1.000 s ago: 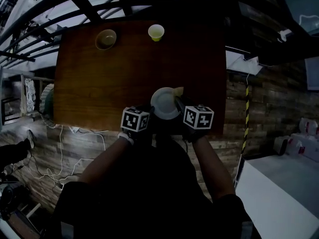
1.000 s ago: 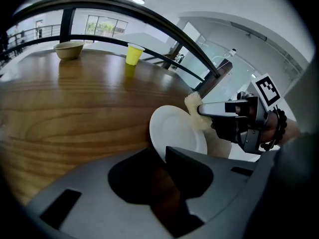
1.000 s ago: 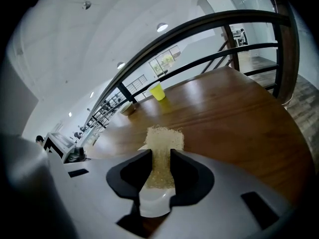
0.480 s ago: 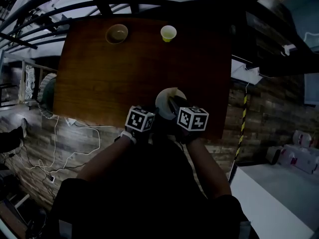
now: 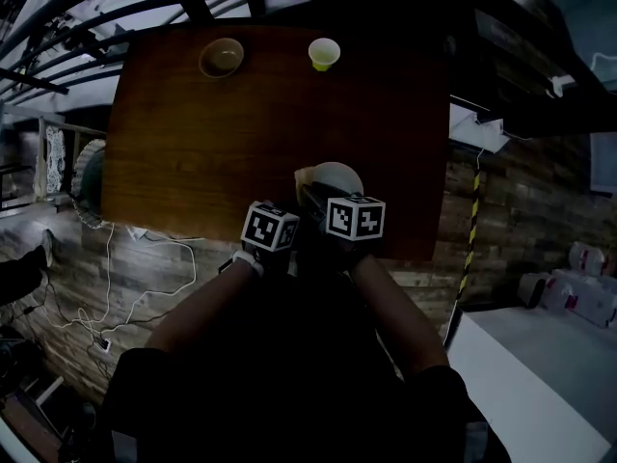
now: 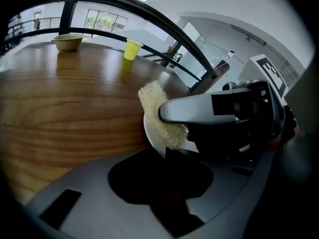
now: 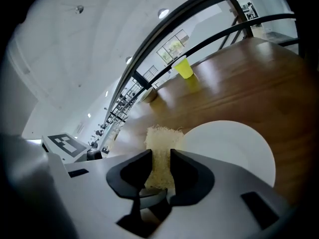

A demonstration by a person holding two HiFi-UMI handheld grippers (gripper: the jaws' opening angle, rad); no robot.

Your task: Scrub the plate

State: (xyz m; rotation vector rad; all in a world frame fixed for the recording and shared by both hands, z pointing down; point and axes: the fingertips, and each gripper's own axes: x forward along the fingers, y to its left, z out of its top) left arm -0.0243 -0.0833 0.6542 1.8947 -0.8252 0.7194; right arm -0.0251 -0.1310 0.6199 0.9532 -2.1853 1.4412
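Your right tool [image 7: 160,171] is pinching the sponge [image 7: 162,141], both jaws tight on its lower half. Your left tool [image 6: 167,161] is clamped on the near rim of the plate [image 7: 229,151], which stands edge-on to its camera.

Change: a second ago the sponge sat at the plate's right side. Half a second ago your right tool was over the middle. Now the sponge is at the left rim, poking past the edge. So that's one wipe across the face, right to left. Scrubbing looks under way, not finished. No dirt or foam can be made out either way, so you can't judge cleanliness here.

The plate is over the near edge of the tabletop [image 5: 193,152], in front of you. You can't tell if it touches the wood.

Around: a bowl [image 5: 222,58] and a yellow cup [image 5: 324,54] stand at the far edge, well apart from the plate. Nothing lies between them and your tools. The only crowding is your two tools close together at the rim, so watch they don't knock on a return stroke.
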